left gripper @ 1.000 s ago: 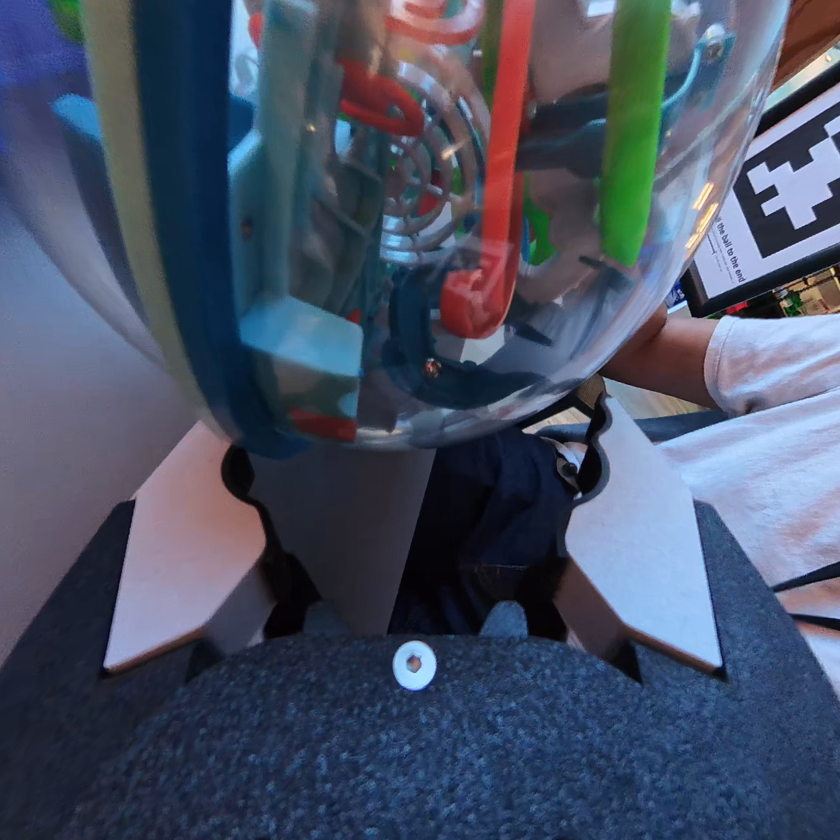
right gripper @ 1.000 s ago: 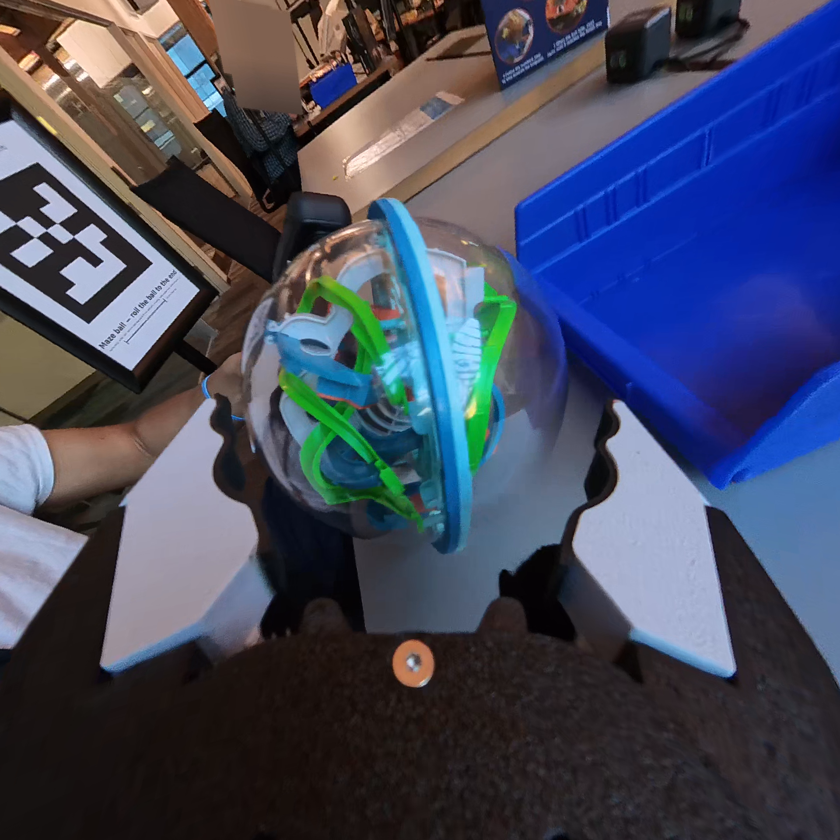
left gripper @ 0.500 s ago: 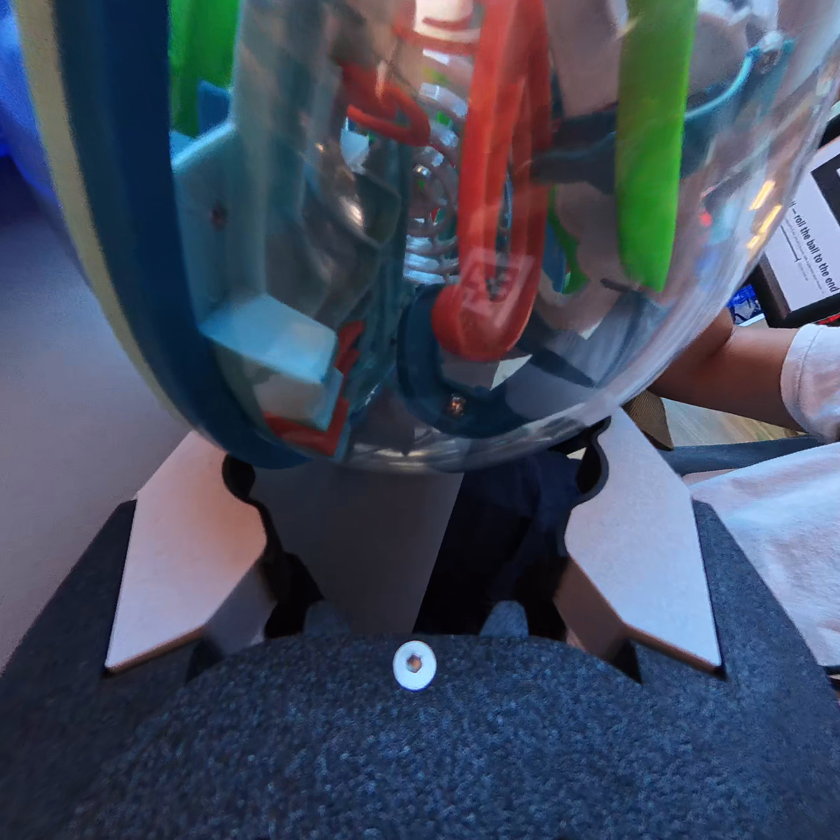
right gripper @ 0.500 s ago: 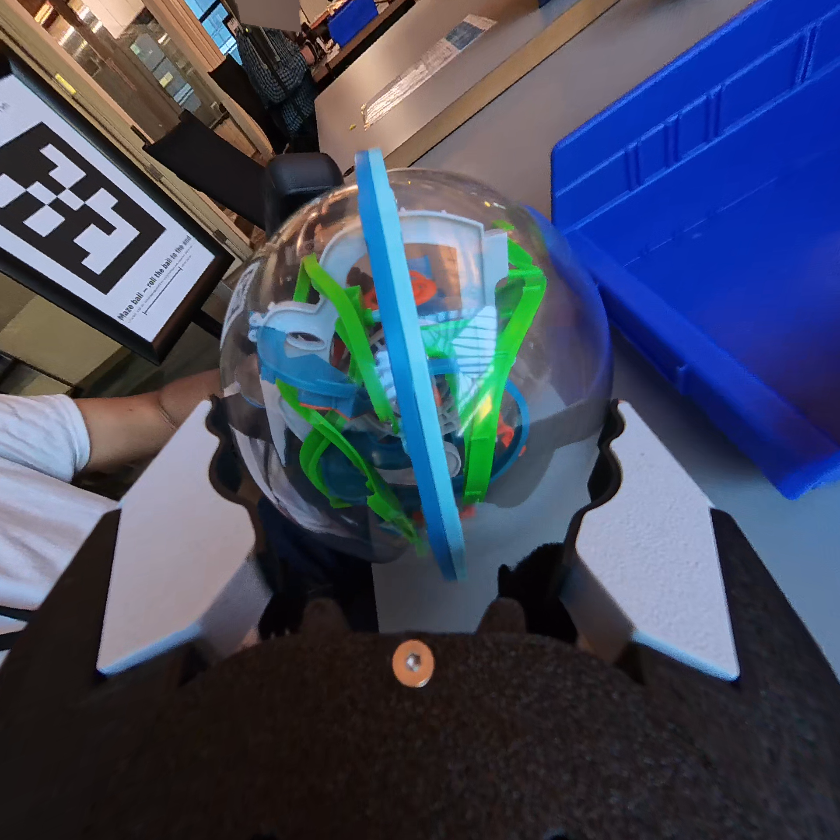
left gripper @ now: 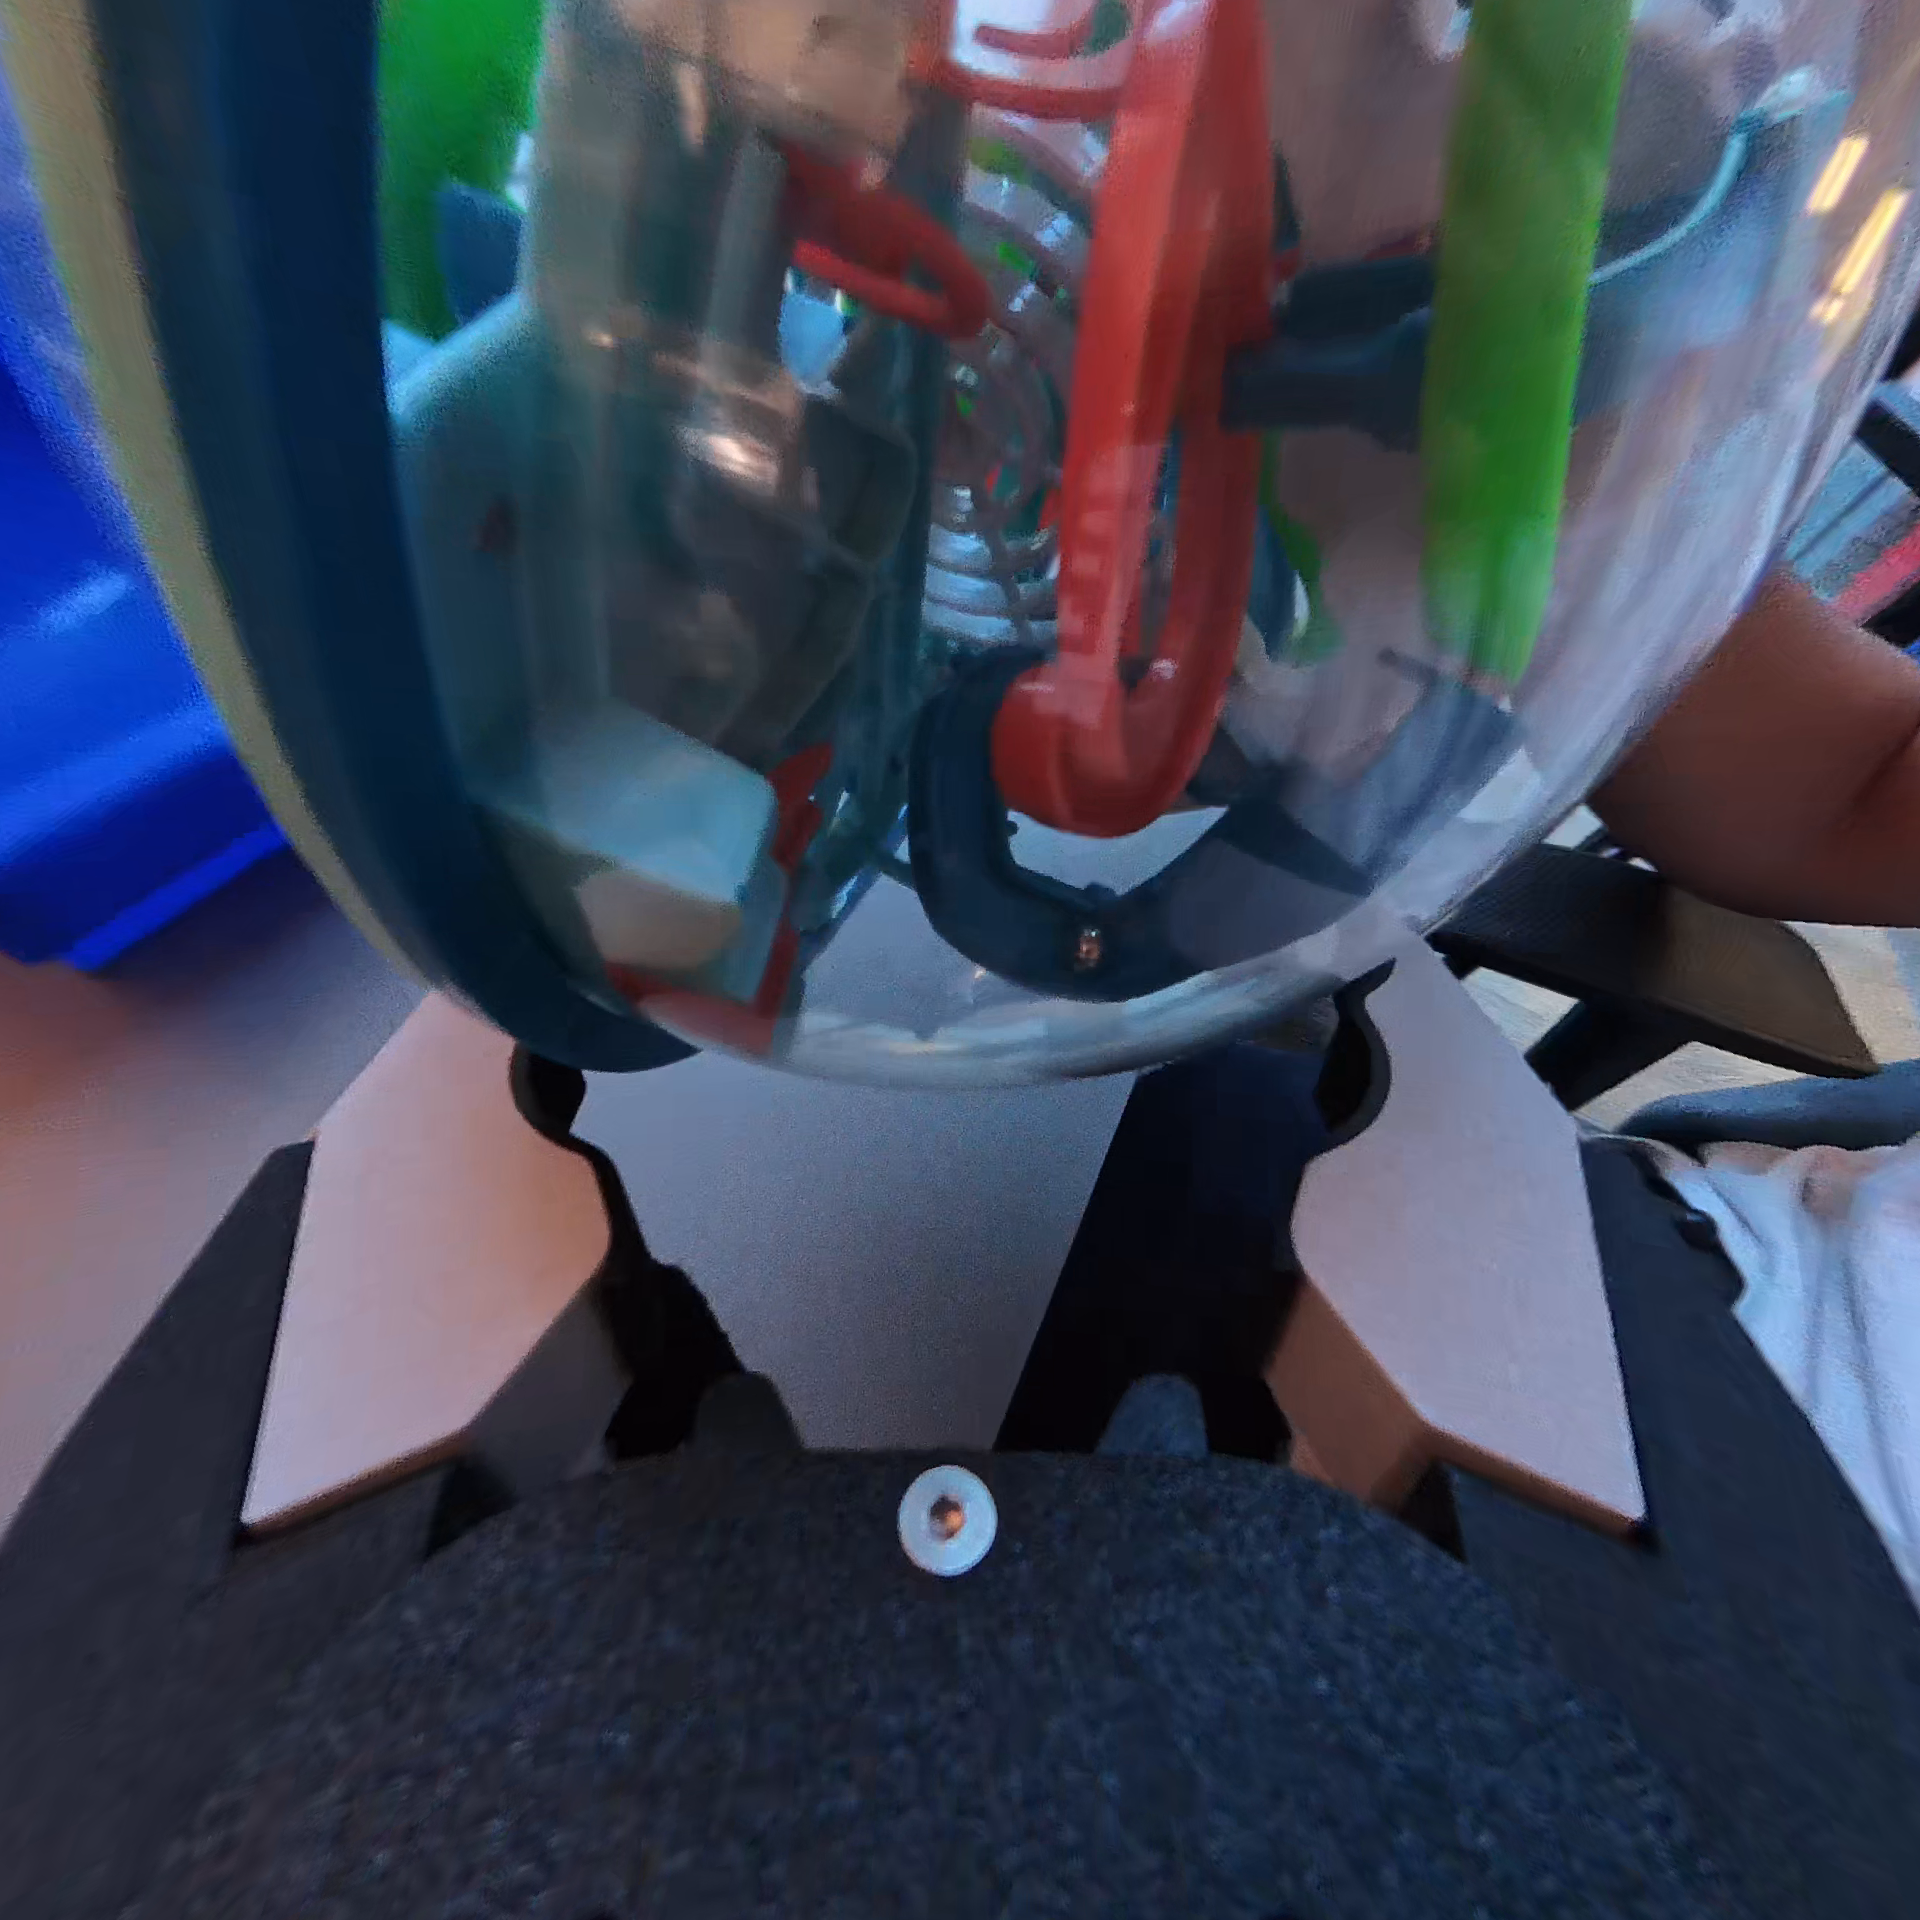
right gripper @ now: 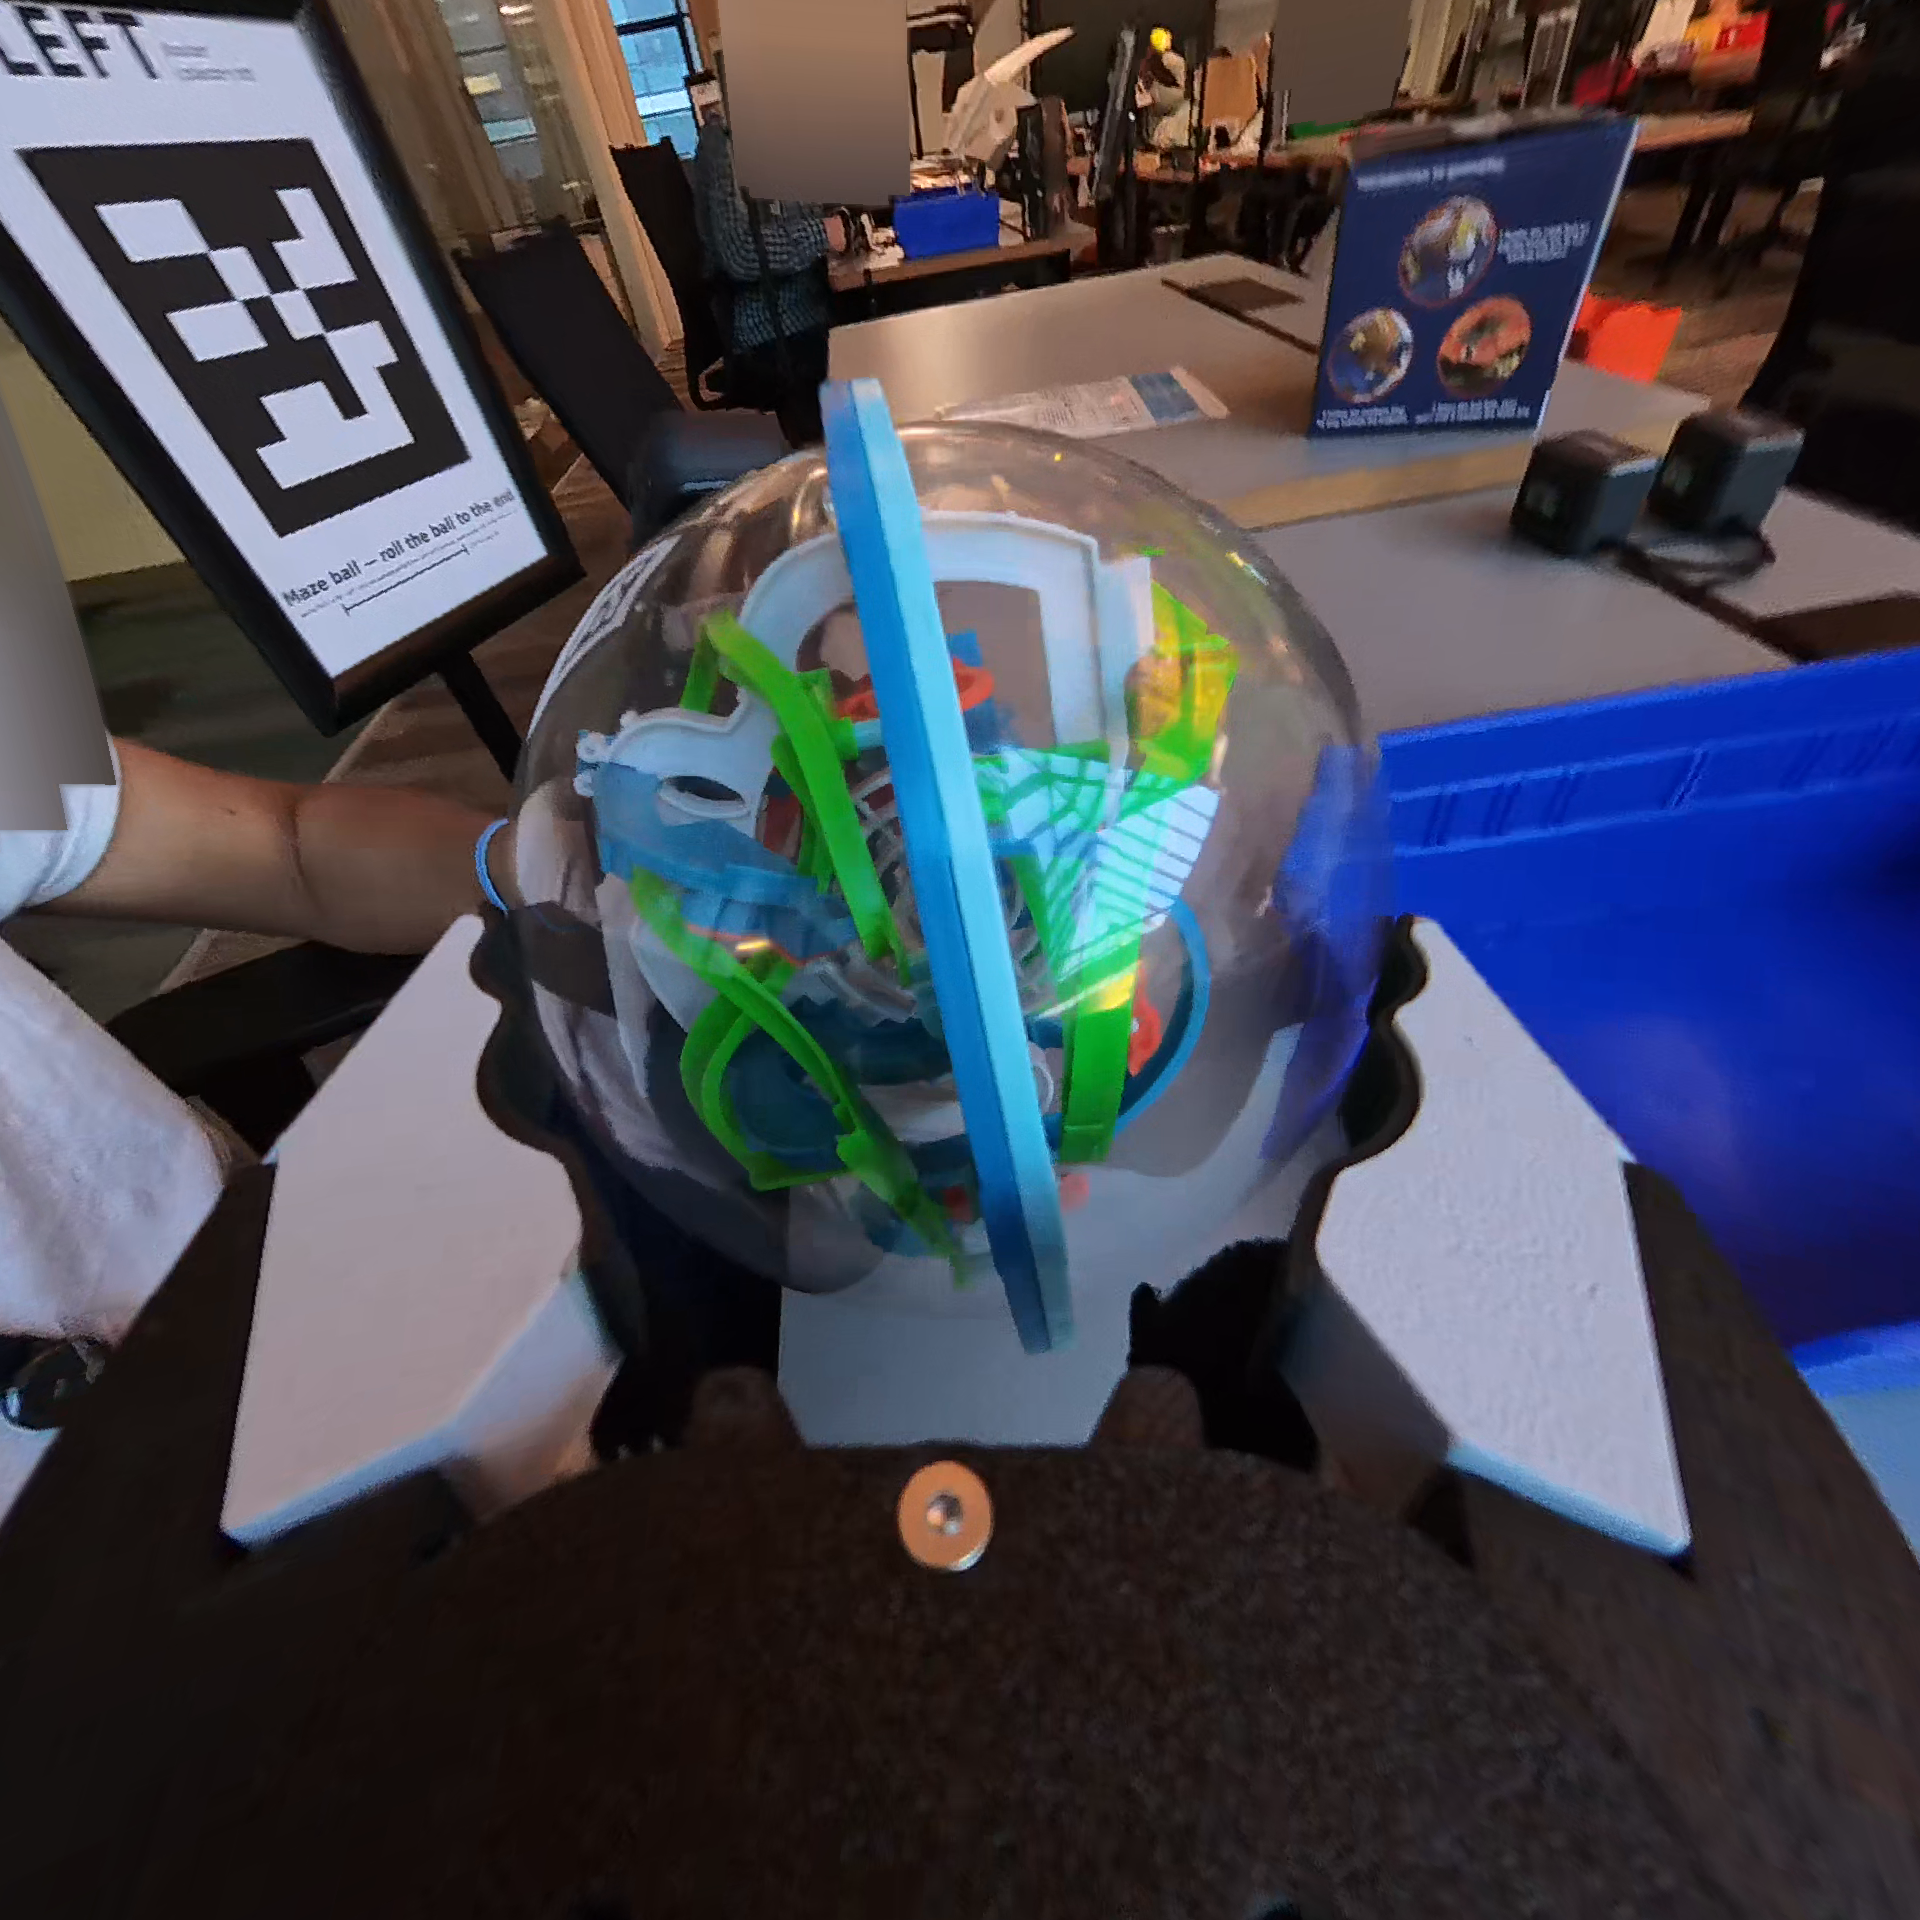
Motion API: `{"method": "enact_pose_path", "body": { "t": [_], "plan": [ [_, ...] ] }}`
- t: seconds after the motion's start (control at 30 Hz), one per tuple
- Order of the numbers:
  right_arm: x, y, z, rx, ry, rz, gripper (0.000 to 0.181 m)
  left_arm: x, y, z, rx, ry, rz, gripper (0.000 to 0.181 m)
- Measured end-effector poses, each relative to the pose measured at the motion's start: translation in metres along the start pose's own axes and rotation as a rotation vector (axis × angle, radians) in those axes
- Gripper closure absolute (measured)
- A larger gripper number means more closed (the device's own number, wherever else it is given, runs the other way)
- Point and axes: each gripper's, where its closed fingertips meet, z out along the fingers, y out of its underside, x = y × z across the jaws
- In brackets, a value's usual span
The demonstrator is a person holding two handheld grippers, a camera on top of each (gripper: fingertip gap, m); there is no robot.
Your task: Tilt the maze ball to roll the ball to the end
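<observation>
The maze ball (right gripper: 935, 831) is a clear sphere with a blue ring around it and green, red and blue tracks inside. My right gripper (right gripper: 945, 997) is shut on it, one finger on each side, with the ring nearly upright. In the left wrist view the maze ball (left gripper: 727, 520) fills the top and sits just above my left gripper (left gripper: 945, 1070), whose jaws stand wide open under it. A small metal ball (left gripper: 1089, 943) rests at the low point of a dark blue curved track. The left gripper is hidden behind the sphere in the right wrist view.
A blue bin (right gripper: 1662, 935) stands on the grey table (right gripper: 1403, 582) to the right; it also shows in the left wrist view (left gripper: 94, 675). A framed marker sign (right gripper: 260, 343) stands to the left. A person's forearm (right gripper: 291, 862) reaches behind the sphere. Two small black boxes (right gripper: 1652, 488) sit farther back.
The right gripper has tipped the sphere up, so the blue ring turned from slanted to nearly upright. In the left view the sphere has come lower. The small ball stays on the dark blue track.
</observation>
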Motion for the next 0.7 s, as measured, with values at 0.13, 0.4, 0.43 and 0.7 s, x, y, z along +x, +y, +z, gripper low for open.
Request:
{"method": "enact_pose_path", "body": {
  "t": [0.13,0.4,0.43,0.7],
  "plan": [
    [-0.019,-0.020,-0.007,0.023,-0.021,-0.143,0.028,0.007,-0.020,-0.013,0.039,-0.092,0.129,0.038],
    [-0.039,-0.039,-0.013,0.008,-0.052,-0.320,0.028,0.015,-0.039,-0.027,0.073,-0.218,0.266,0.038],
    [-0.036,-0.035,-0.012,0.003,-0.049,-0.290,0.028,0.014,-0.036,-0.026,0.066,-0.212,0.257,0.038],
    [-0.016,0.009,-0.005,-0.147,0.003,-0.208,0.023,-0.004,-0.007,-0.012,-0.012,-0.199,0.273,0.037]
  ]
}}
